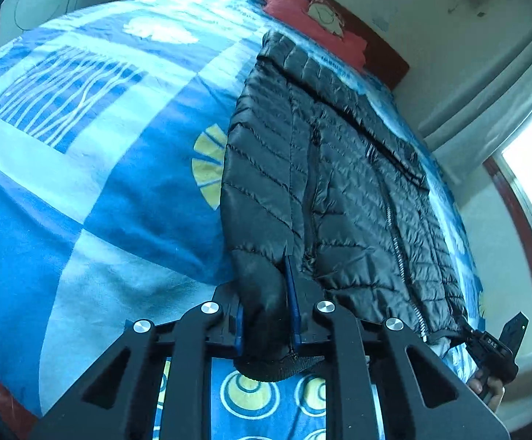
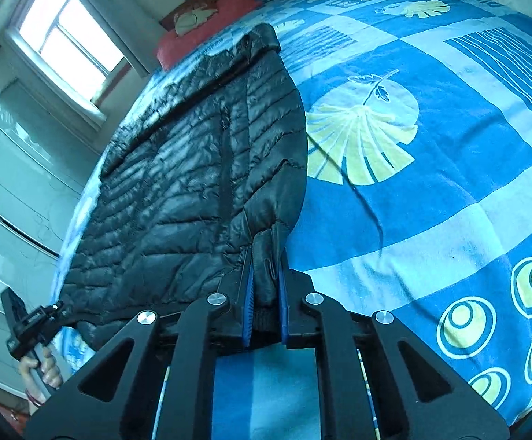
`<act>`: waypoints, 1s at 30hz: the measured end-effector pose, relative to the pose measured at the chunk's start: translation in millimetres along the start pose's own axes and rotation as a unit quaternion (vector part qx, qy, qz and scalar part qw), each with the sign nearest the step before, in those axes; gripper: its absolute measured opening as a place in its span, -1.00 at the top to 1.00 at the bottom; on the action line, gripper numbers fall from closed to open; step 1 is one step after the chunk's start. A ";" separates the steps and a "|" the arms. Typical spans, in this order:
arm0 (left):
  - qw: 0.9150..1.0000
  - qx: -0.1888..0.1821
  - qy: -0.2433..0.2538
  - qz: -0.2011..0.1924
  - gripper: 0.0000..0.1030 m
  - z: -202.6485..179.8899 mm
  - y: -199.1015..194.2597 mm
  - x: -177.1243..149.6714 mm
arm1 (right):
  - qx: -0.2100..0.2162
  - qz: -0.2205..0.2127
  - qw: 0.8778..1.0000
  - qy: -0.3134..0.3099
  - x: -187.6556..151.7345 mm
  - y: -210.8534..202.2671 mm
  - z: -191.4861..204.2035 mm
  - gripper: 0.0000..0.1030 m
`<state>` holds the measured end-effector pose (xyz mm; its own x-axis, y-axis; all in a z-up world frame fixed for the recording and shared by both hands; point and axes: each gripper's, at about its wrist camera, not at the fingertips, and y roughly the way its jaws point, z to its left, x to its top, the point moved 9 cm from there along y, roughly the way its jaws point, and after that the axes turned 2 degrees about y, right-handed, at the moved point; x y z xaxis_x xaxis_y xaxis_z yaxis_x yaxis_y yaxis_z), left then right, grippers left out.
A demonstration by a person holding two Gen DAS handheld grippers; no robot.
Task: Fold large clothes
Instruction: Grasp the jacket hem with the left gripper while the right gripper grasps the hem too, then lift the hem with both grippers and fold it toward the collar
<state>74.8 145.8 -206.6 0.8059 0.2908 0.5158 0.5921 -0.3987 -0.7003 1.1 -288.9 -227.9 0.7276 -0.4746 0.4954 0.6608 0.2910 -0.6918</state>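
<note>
Bed: bedspread (image 1: 93, 190) in blue and pale-blue squares with yellow leaf and ring prints covers the mattress and fills most of both views.
Jacket: black quilted puffer jacket (image 1: 339, 183) lies flat along the bedspread's window-side edge, collar at about 12 o'clock in each view, hem toward the cameras, zipper running lengthwise.
Pillow: red pillow (image 1: 313, 18) sits at the headboard, at 12 o'clock beyond the collar.
Window: bright window (image 2: 64, 33) with a wooden frame, at 10 o'clock in the right wrist view and 3 o'clock in the left wrist view.
Left gripper: left gripper (image 1: 268, 315) pinches a hem corner of the jacket between its blue pads; the fabric bunches out below the fingers at 6 o'clock.
Right gripper: right gripper (image 2: 266, 293) is clamped on the other hem corner, with dark cloth squeezed between its blue pads.
Hands: a hand (image 2: 42, 366) grips the left tool's handle at 8 o'clock in the right wrist view.
</note>
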 end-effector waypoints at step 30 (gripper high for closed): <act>0.999 -0.034 -0.013 -0.030 0.73 -38.5 -134.6 -22.9 | 0.108 -0.027 0.989 0.098 -32.1 -130.2 23.9 0.84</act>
<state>-23.4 159.3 -105.2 0.7687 0.3377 0.5432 0.6391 -0.4372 -0.6327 -104.0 -291.7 -141.2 0.6544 -0.6405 0.4018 0.7371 0.4219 -0.5279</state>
